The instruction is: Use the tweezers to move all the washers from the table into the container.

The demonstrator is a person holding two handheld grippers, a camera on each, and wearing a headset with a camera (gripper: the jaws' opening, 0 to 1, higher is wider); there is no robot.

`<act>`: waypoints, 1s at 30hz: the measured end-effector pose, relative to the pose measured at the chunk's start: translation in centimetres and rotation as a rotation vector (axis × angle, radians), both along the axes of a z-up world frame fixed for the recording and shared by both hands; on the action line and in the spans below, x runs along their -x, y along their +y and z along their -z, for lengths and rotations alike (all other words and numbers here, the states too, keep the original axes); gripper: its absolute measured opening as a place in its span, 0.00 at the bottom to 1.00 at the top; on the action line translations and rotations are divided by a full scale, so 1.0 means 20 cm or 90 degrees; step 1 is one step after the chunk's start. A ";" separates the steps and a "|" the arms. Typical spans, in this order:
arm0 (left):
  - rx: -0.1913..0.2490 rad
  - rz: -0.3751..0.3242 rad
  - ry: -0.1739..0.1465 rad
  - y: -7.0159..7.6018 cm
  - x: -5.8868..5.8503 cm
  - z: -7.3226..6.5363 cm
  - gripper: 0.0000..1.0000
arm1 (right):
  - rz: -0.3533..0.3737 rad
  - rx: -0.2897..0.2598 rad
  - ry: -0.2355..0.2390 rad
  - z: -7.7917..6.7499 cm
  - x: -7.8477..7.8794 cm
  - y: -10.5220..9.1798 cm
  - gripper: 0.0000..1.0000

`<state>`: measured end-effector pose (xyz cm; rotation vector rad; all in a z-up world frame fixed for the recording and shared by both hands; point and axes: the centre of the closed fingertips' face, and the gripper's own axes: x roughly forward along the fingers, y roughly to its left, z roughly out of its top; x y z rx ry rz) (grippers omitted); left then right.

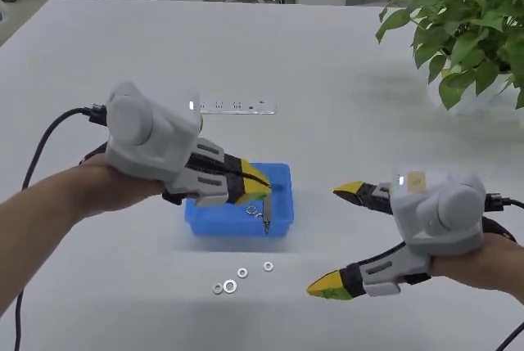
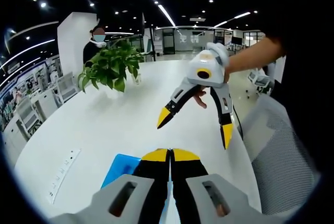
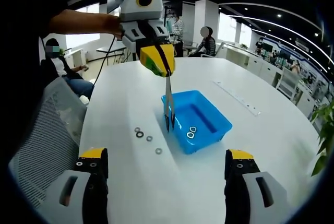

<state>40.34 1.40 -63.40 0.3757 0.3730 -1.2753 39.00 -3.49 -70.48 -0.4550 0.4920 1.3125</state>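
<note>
Four tiny washers (image 1: 230, 286) on table (image 1: 352, 105); container (image 1: 237, 227) partly behind left gripper (image 1: 262, 184) with tweezers (image 1: 265, 220)

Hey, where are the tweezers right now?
The tweezers hang tips-down from the shut left gripper, at the edge of the blue container nearest the loose washers on the table.
</note>
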 end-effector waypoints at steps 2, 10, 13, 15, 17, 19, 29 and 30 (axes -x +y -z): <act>0.000 0.001 0.000 0.00 0.01 0.01 0.03 | -0.001 0.002 0.002 0.01 0.01 0.00 0.93; 0.001 0.007 0.003 -0.01 0.03 0.05 0.03 | -0.001 0.005 0.004 0.03 0.02 0.00 0.92; 0.002 0.009 0.005 -0.02 0.04 0.07 0.03 | -0.001 0.006 0.005 0.04 0.02 0.00 0.93; 0.001 0.010 0.006 -0.02 0.05 0.08 0.03 | -0.001 0.008 0.006 0.05 0.03 -0.01 0.93; 0.001 0.010 0.007 -0.02 0.05 0.09 0.03 | -0.002 0.009 0.006 0.06 0.03 -0.01 0.93; 0.002 0.010 0.008 -0.02 0.05 0.10 0.03 | -0.001 0.009 0.008 0.07 0.03 -0.01 0.93; 0.003 0.011 0.014 -0.03 0.06 0.16 0.03 | -0.001 0.014 0.012 0.10 0.04 -0.02 0.93; 0.002 0.012 0.015 -0.03 0.06 0.16 0.03 | -0.001 0.015 0.014 0.10 0.04 -0.02 0.93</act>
